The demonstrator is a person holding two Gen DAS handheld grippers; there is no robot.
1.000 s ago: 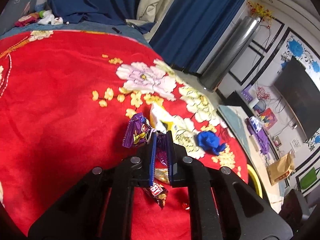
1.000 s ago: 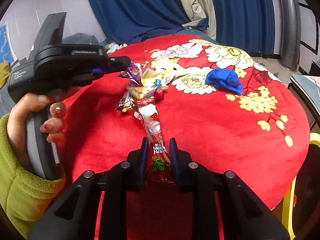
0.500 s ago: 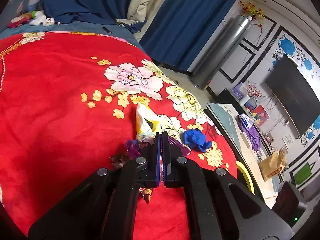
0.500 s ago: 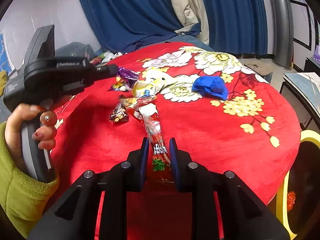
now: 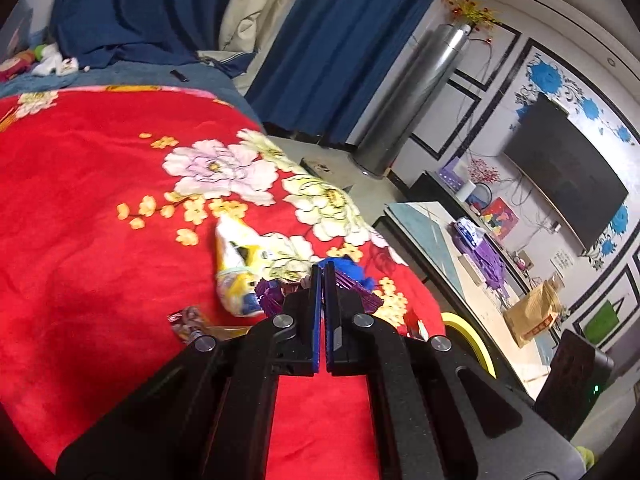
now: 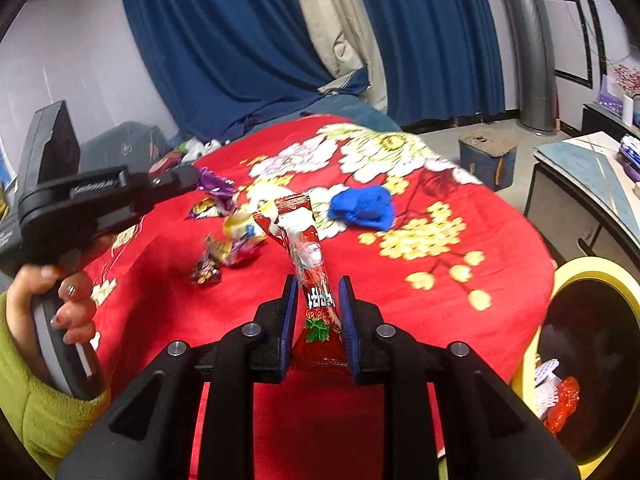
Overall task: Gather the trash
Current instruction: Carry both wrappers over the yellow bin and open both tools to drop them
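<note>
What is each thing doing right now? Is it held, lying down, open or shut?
Left gripper: shut on purple wrapper.
Right gripper: shut on red wrapper, lifted.
Blue wad: lying on the cloth.
Yellow packet: lying crumpled.
Bin: open, trash inside.

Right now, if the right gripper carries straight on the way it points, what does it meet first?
Probably the blue crumpled piece on the red cloth, past the red wrapper the right gripper holds; depth is unclear.
</note>
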